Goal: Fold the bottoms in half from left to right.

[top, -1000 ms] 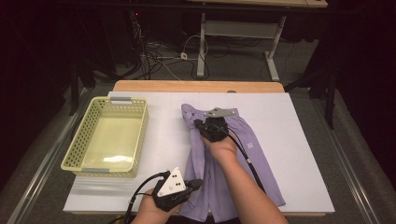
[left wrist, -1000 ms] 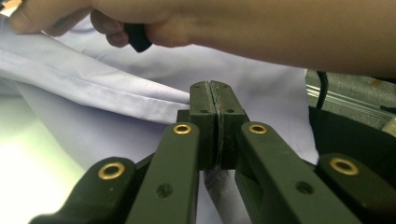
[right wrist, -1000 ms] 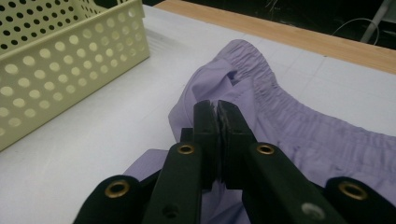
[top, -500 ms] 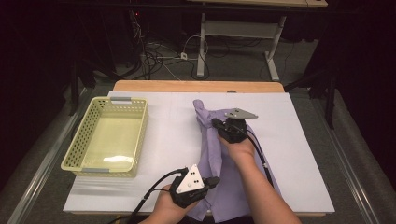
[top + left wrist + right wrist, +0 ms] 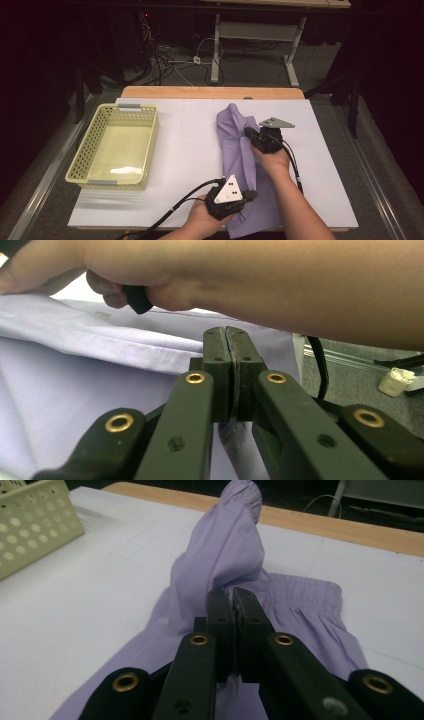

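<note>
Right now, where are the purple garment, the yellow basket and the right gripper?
purple garment (image 5: 239, 150), high view, flat middle of the fabric.
yellow basket (image 5: 149, 142), high view, right wall.
right gripper (image 5: 232, 597), right gripper view, tips of its shut jaws pinching the fabric.

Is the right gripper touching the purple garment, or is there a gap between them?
Touching. In the right gripper view, the right gripper is shut with a fold of the purple garment pinched between its jaws, and the cloth rises from them.
</note>
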